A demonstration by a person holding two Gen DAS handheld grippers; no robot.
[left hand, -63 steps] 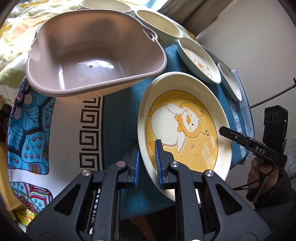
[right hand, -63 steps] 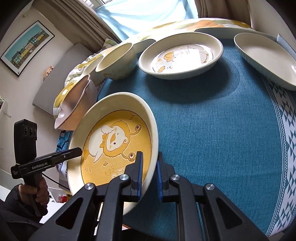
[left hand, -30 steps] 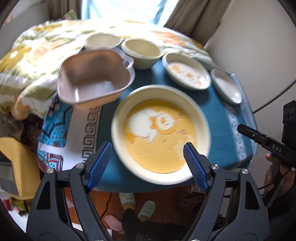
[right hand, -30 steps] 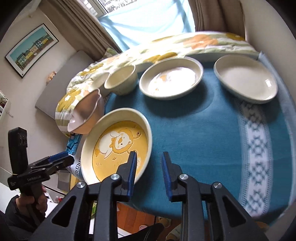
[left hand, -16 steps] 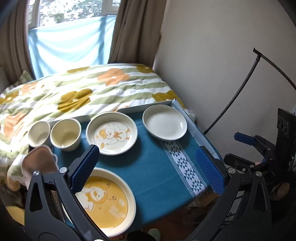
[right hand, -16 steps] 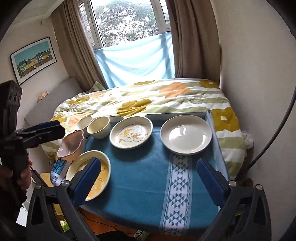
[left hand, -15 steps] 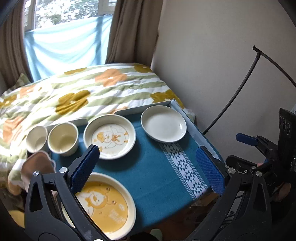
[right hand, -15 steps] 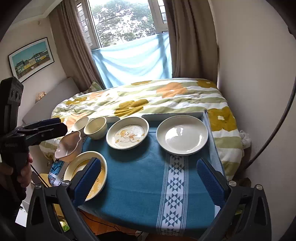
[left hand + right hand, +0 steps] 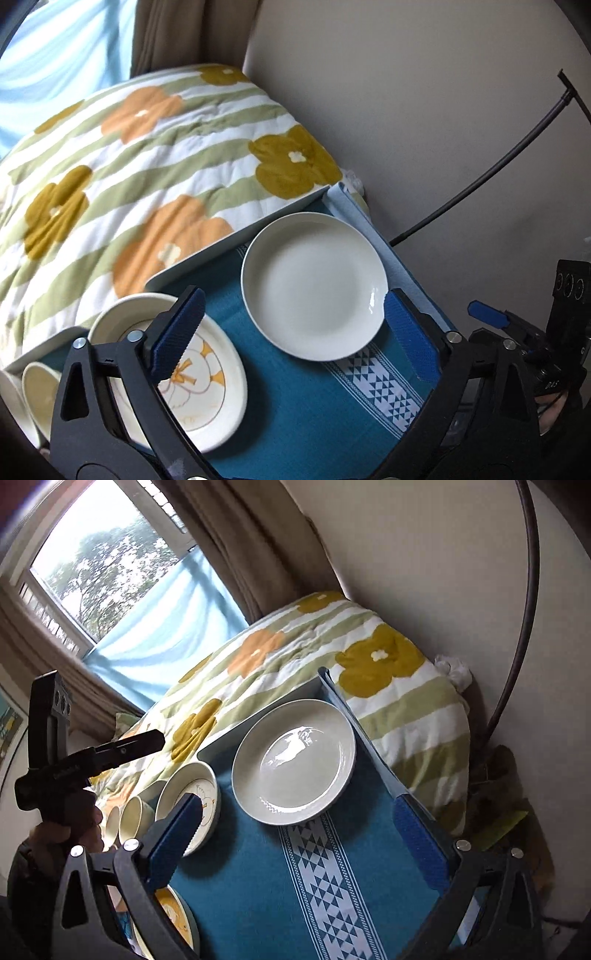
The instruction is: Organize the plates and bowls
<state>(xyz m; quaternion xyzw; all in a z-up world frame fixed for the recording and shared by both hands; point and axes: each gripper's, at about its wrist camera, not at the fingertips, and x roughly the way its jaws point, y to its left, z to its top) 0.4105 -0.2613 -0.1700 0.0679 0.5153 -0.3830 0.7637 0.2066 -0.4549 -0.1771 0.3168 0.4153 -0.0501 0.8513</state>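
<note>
We look steeply down from each wrist camera, from well above the blue tablecloth (image 9: 295, 406) toward its far corner. Both views share the plain white plate (image 9: 314, 284) (image 9: 293, 760) near that corner, the duck plate (image 9: 192, 373) (image 9: 192, 797) and the flowered quilt (image 9: 129, 166) (image 9: 332, 657) beyond.

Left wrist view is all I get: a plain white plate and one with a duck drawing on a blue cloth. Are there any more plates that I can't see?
Observer: Yes. The right wrist view shows a yellow plate low at the near left, only partly in view.
Operator: Nice. And what is up above that light blue curtain behind the bed?
Observer: A window, with trees outside it.
</note>
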